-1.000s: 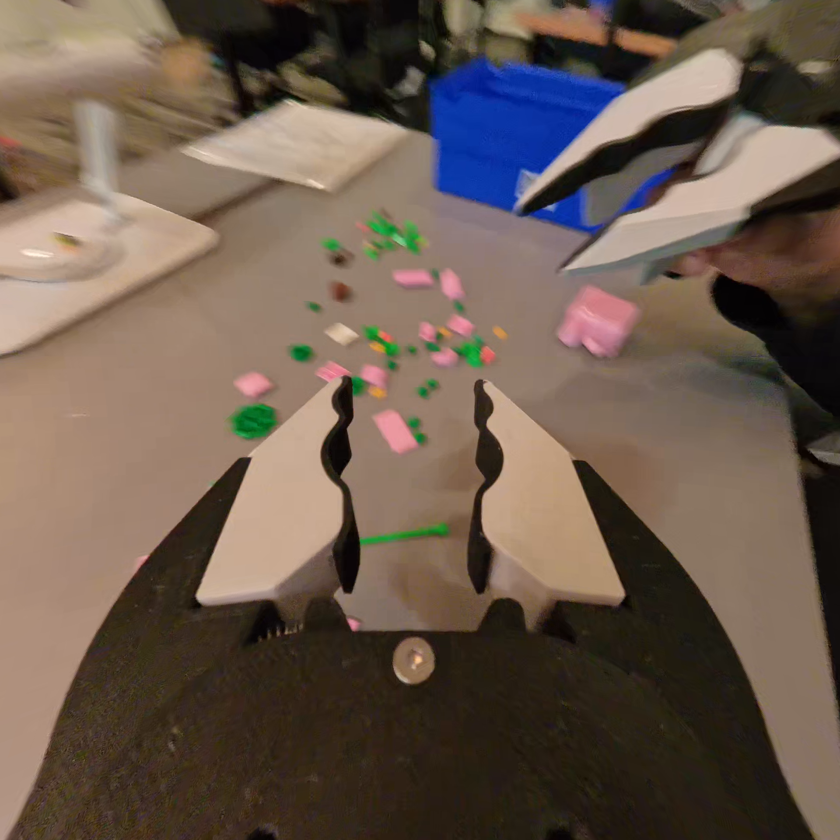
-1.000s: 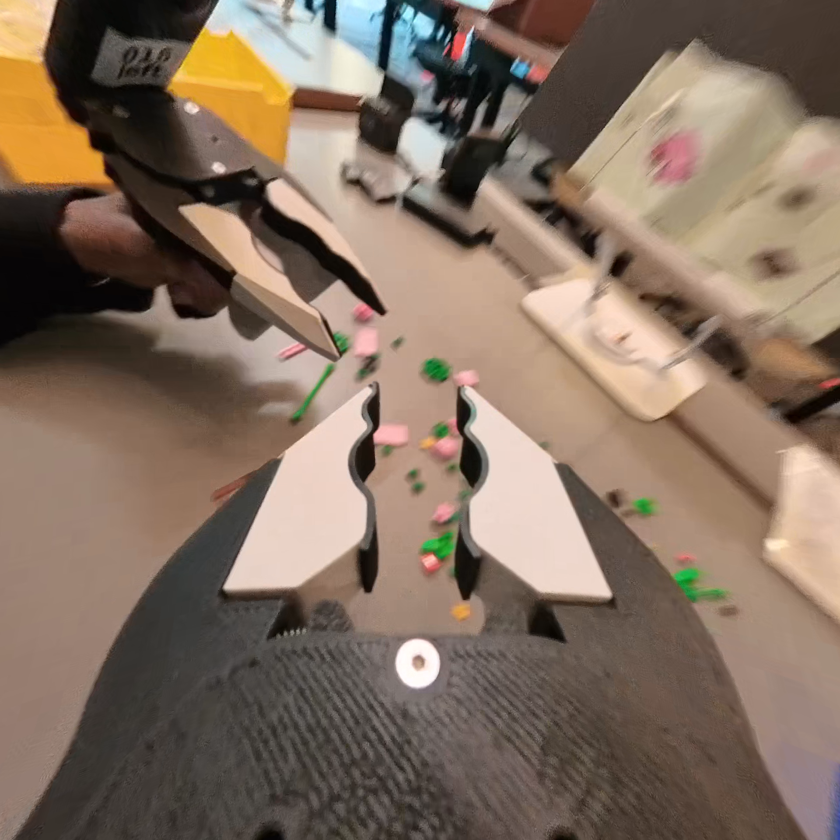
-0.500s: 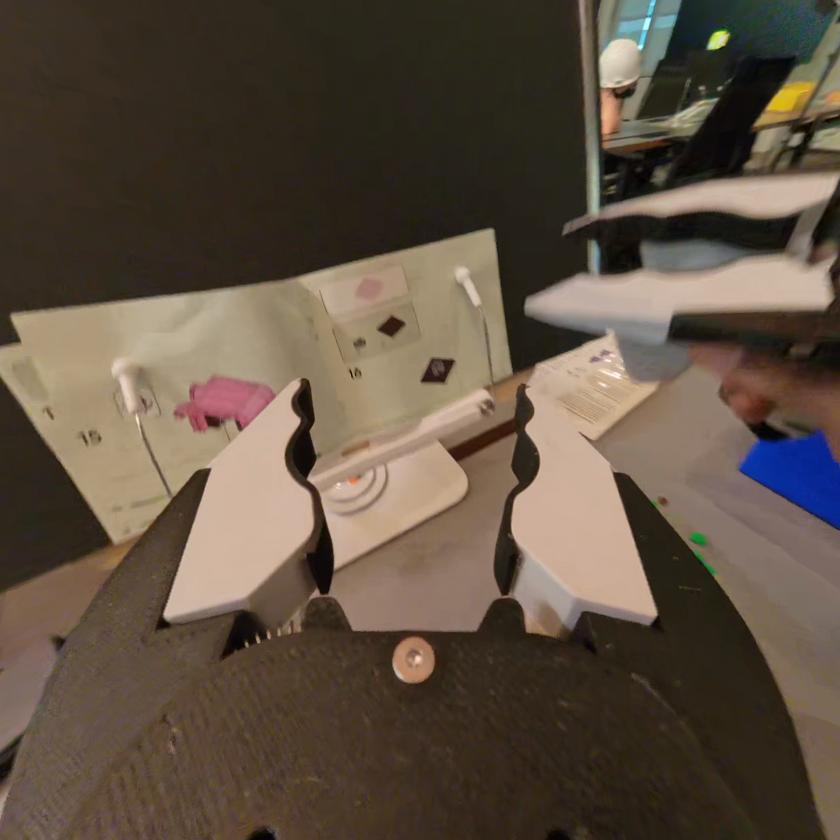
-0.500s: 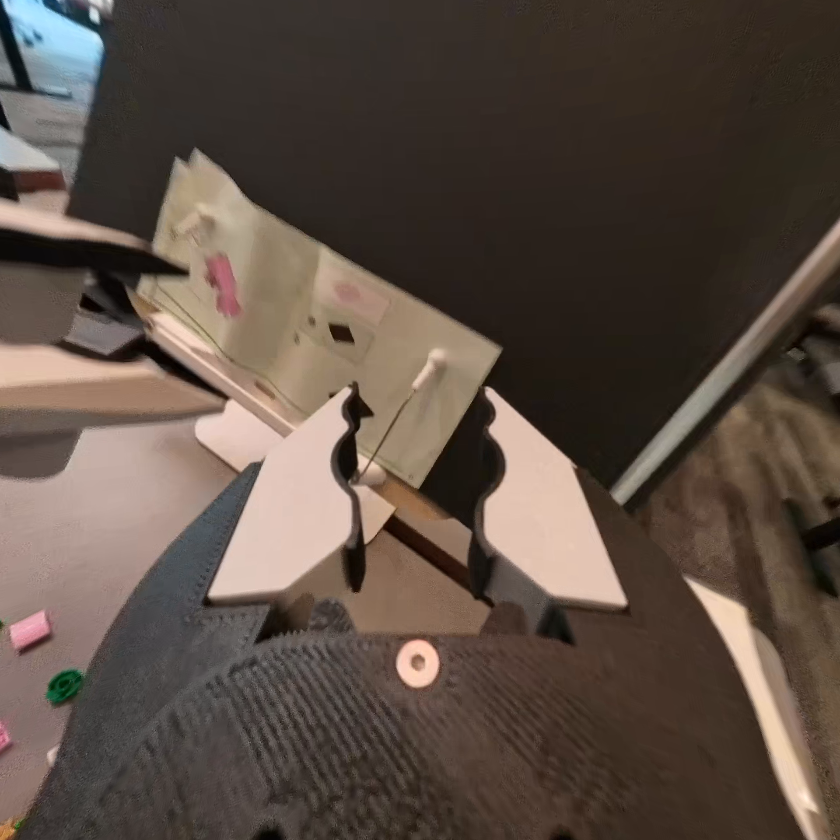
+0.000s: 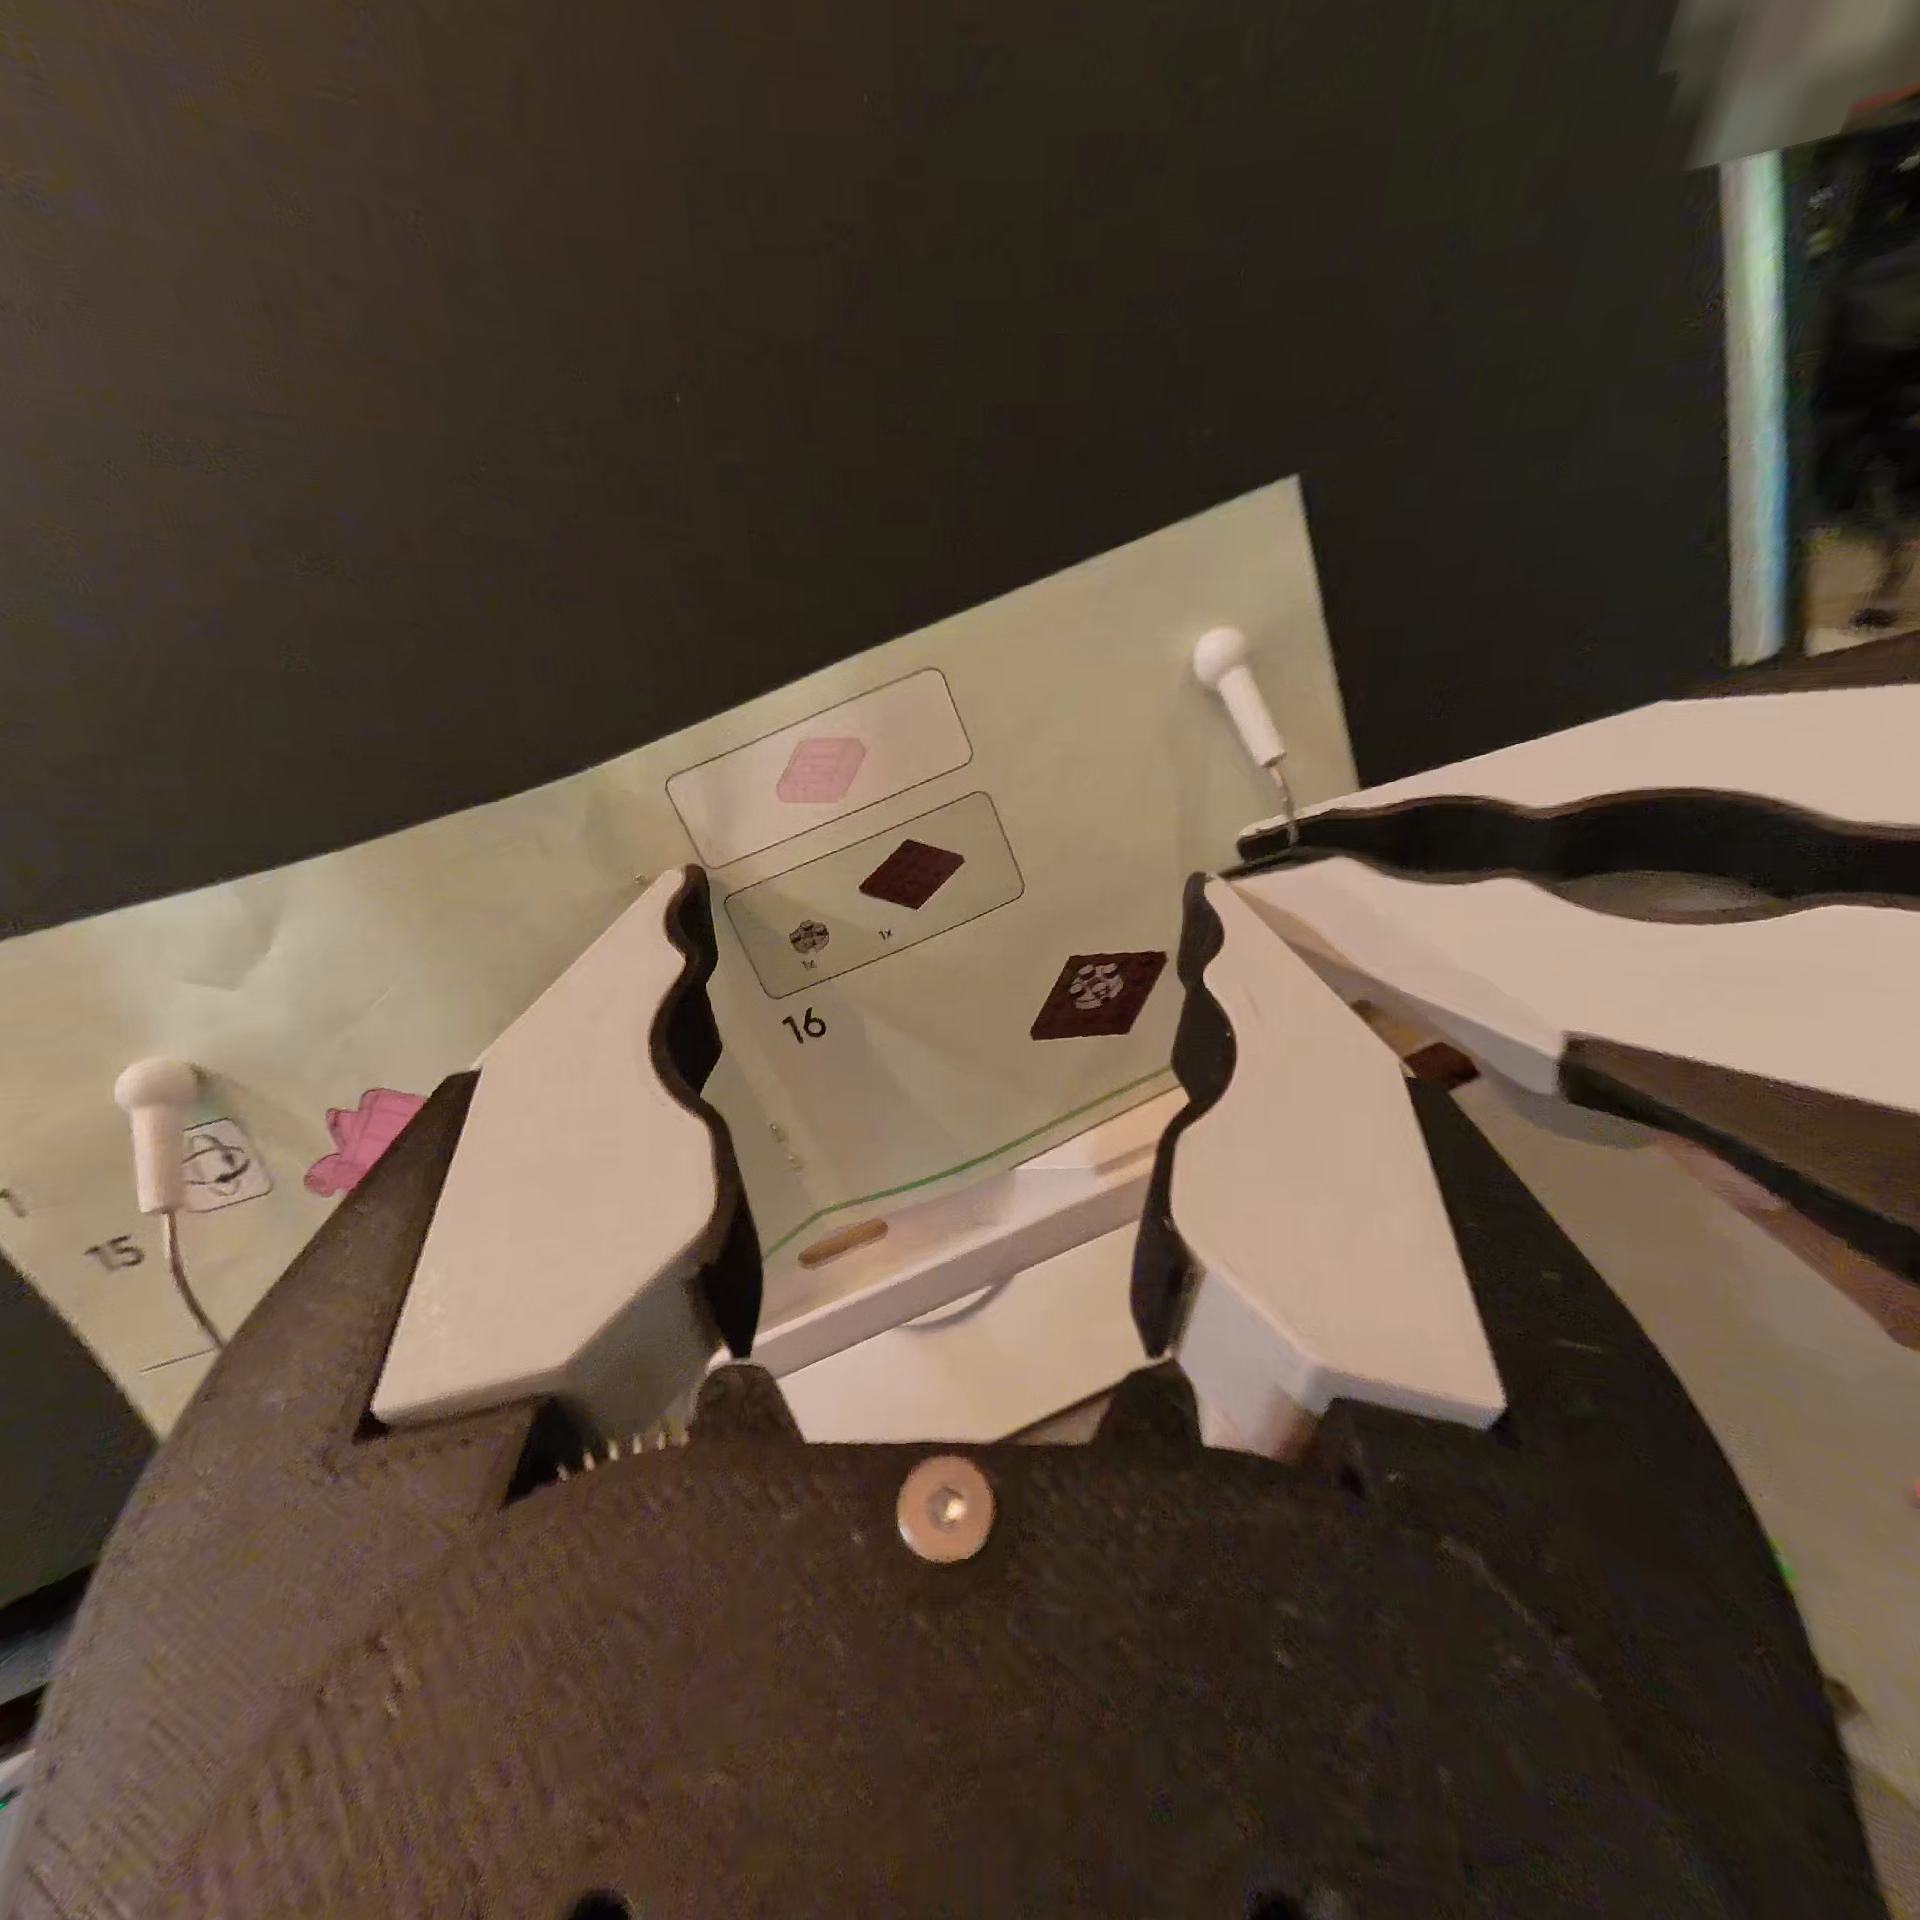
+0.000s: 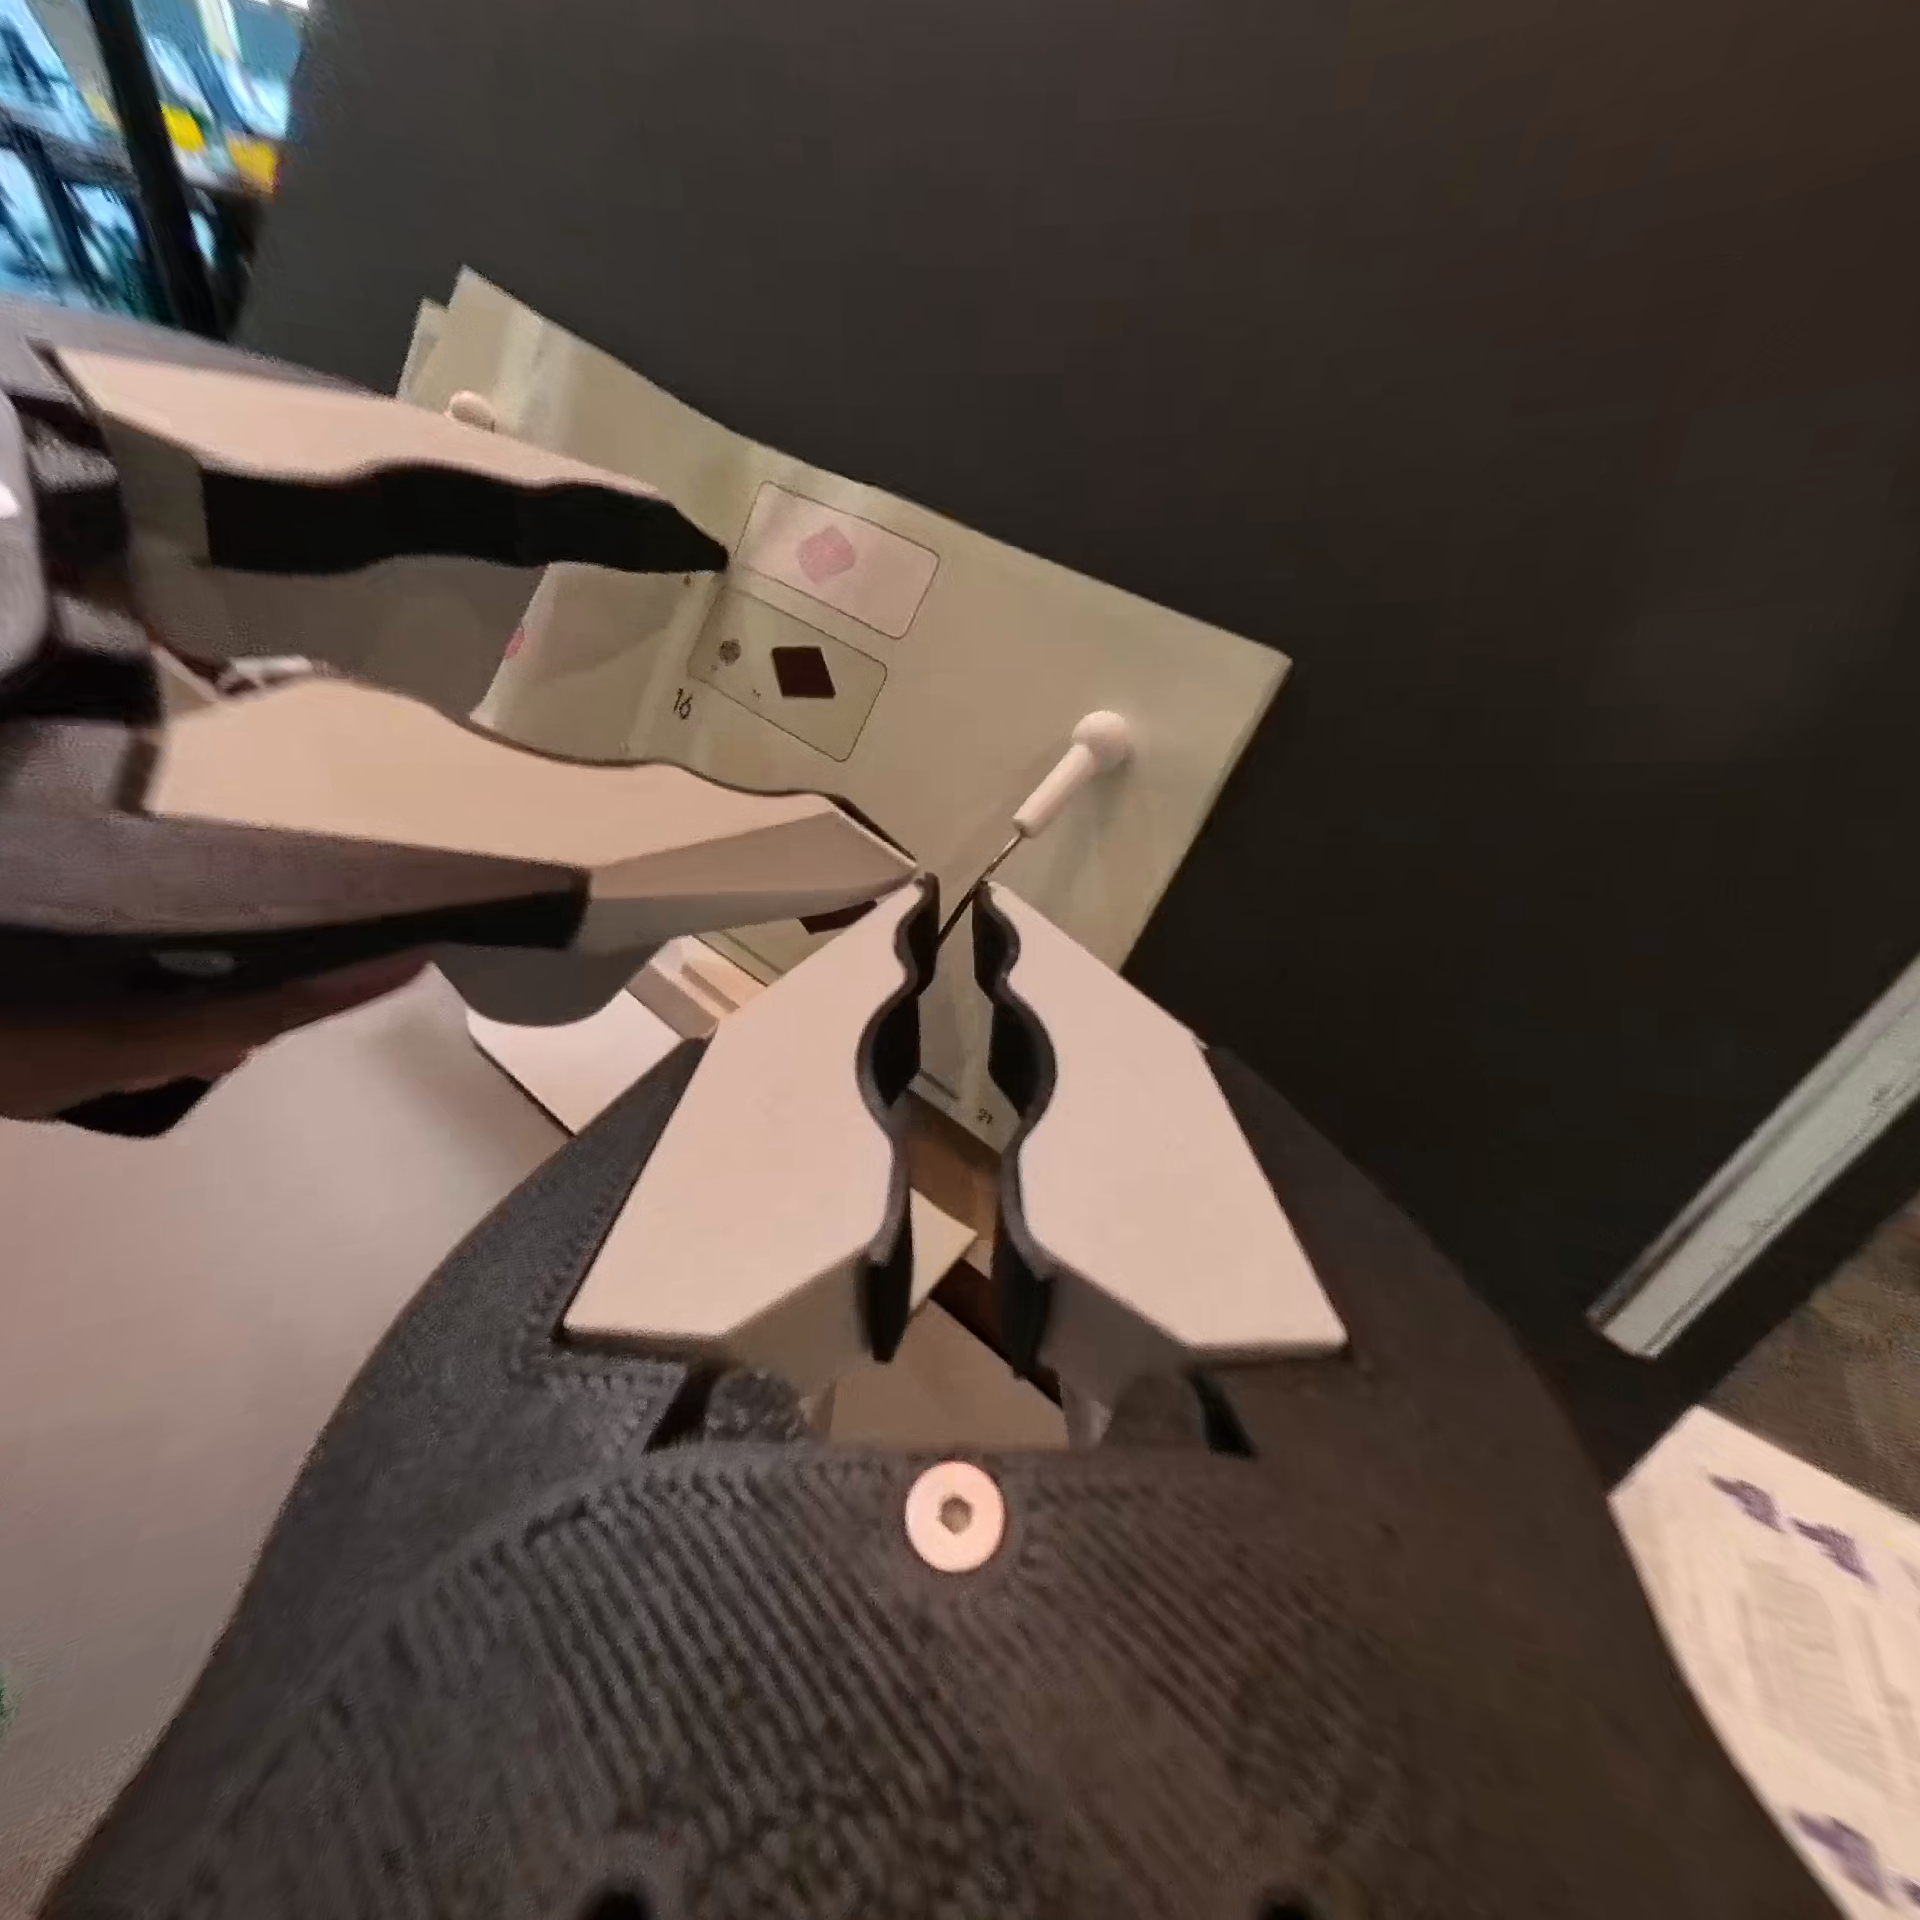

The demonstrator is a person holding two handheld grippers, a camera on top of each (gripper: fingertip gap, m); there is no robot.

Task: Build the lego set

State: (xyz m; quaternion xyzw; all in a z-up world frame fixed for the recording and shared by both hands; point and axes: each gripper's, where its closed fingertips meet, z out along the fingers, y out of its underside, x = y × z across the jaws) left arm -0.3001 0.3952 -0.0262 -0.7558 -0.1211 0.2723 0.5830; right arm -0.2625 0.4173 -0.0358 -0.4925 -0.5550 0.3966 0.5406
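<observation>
Both wrist cameras look at a pale green paper instruction booklet propped open on a white book stand, against a dark, nearly black wall. The open pages carry drawings of building steps: a pink brick in one rounded box, a dark brown plate in another, and part of a pink model at the lower left. No loose bricks can be made out in either view.

Two thin wire arms with white rounded tips press on the pages. The left page-holder arm sits over the left page; the right page-holder arm sits near the right edge of the booklet.

The left gripper, with white fingers lined in wavy black rubber on a black textured body, is spread wide with nothing between its fingers. It points straight at the middle of the right page, close in front of it.

The right gripper, of the same build, comes in from the right side. Its jaws are nearly together, and the thin wire of the right page-holder arm runs into the narrow gap at the fingertips. Whether the pads actually press the wire cannot be told. In the right wrist view the left gripper's lower fingertip lies just beside the right gripper's tips.

A white printed sheet lies on the grey table at the lower right.
</observation>
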